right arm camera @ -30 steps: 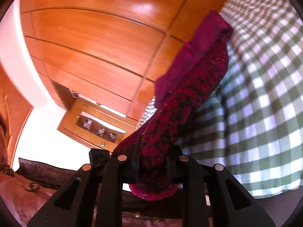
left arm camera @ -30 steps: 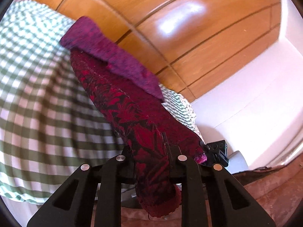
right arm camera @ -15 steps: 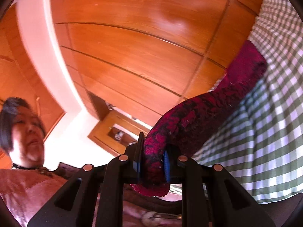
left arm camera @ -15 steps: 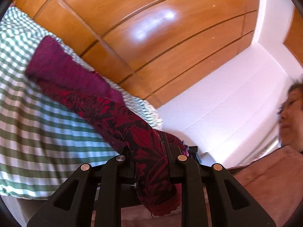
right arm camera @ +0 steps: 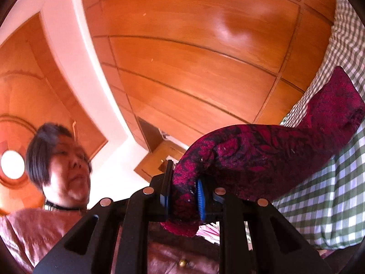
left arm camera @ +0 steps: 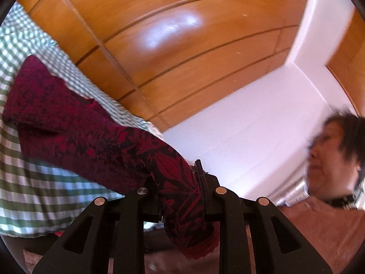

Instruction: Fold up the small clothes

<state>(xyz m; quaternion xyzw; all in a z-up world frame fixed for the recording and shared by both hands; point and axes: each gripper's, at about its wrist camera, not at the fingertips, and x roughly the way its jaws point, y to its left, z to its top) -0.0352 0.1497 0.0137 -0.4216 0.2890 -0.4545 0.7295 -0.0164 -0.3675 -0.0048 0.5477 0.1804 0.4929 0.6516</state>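
The left gripper (left arm camera: 180, 194) is seen pinched on one end of a dark red patterned garment (left arm camera: 91, 134), and the right gripper (right arm camera: 182, 196) is pinched on another end of it (right arm camera: 262, 150). The cloth is held up in the air, its far part draped onto a green-checked cloth (left arm camera: 34, 182) whose edges are cut off by the frame. What kind of garment it is cannot be made out. A wood-panelled surface (right arm camera: 194, 57) is seen beyond, and the person's face (left arm camera: 328, 159) is blurred.
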